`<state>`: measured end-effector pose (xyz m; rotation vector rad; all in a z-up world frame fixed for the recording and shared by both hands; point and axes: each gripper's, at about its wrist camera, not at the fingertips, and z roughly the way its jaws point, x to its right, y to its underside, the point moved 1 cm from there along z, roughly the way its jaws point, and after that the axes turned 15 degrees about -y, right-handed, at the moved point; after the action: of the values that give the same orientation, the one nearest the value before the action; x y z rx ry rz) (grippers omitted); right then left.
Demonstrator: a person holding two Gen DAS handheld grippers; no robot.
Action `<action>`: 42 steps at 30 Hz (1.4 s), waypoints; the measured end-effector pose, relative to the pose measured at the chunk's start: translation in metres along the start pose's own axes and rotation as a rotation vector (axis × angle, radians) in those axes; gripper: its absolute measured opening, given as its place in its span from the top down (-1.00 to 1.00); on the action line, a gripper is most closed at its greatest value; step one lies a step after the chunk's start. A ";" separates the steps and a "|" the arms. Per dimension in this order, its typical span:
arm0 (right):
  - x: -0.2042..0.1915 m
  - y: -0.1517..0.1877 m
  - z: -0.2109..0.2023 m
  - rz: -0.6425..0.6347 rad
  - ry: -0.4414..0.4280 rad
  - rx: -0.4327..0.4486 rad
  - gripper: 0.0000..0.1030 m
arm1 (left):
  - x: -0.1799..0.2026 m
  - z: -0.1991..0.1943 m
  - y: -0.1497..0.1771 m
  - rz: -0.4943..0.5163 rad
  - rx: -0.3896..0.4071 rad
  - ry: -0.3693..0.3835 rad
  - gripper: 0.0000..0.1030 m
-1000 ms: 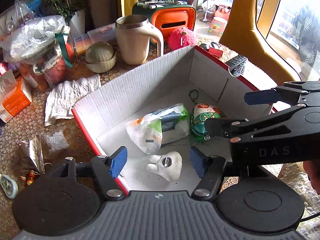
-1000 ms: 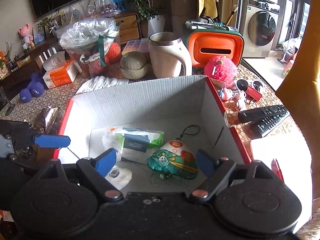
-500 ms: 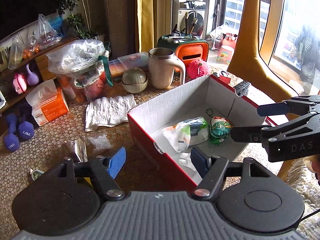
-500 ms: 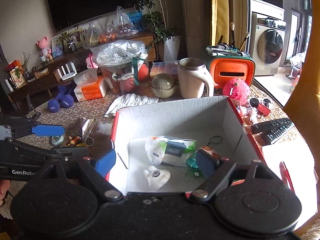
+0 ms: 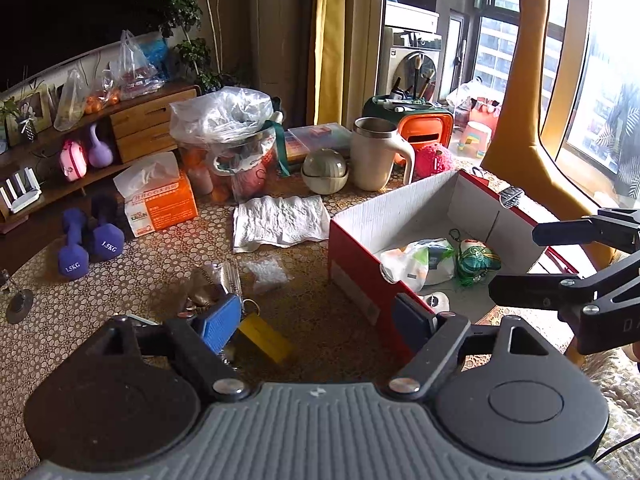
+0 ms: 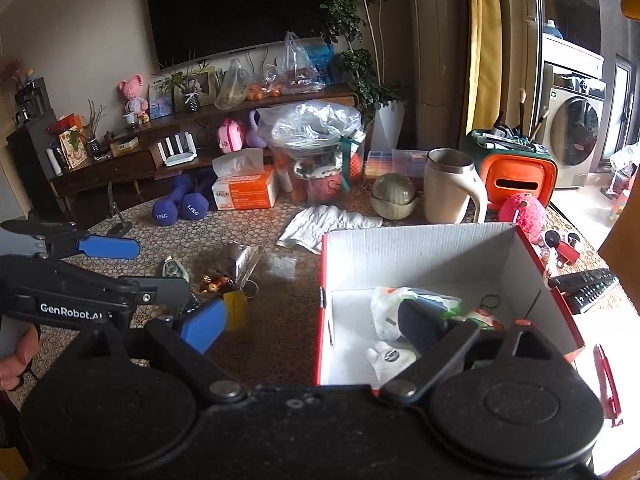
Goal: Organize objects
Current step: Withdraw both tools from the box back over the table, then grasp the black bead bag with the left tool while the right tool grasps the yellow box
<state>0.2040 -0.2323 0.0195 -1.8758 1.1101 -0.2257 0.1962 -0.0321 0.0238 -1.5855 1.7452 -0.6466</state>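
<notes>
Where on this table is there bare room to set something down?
Bare cloth lies between the red box and the yellow tag. Another patch sits between the dumbbells and the white towel. Crowded: the back row around the cream mug, and the keyring clutter.

In the left wrist view the box (image 5: pixel 360 236) sits at centre right, with a packet (image 5: pixel 420 260), a pouch (image 5: pixel 478 258) and a small toy (image 5: pixel 436 300) in it. The towel (image 5: pixel 280 220) lies left of it, the mug (image 5: pixel 378 154) behind, 2 dumbbells (image 5: pixel 86 246) far left.
</notes>
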 end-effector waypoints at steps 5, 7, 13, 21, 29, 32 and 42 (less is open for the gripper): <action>-0.022 0.000 0.006 -0.039 -0.041 0.024 -0.93 | -0.023 -0.004 0.013 -0.015 0.005 -0.040 -0.66; -0.030 0.000 0.010 -0.058 -0.052 0.033 -0.98 | -0.031 -0.004 0.019 -0.018 0.004 -0.055 -0.66; -0.048 0.004 0.030 -0.086 -0.085 0.029 -0.98 | -0.062 0.000 0.038 -0.053 -0.013 -0.073 -0.68; -0.055 0.010 0.065 -0.078 -0.108 -0.013 -0.98 | -0.092 0.016 0.062 -0.074 -0.012 -0.091 -0.95; -0.046 0.016 0.108 -0.013 -0.111 -0.087 -0.97 | -0.100 0.057 0.091 -0.090 -0.053 -0.086 -0.96; -0.042 0.019 0.124 0.002 -0.110 -0.115 -0.97 | -0.100 0.073 0.099 -0.097 -0.064 -0.086 -0.96; -0.025 0.022 0.177 0.044 -0.100 -0.192 -0.89 | -0.088 0.119 0.107 -0.072 -0.083 -0.071 -0.96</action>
<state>0.2736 -0.1080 -0.0908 -2.0056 1.1361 0.0001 0.2195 0.0786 -0.1198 -1.7143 1.6884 -0.5510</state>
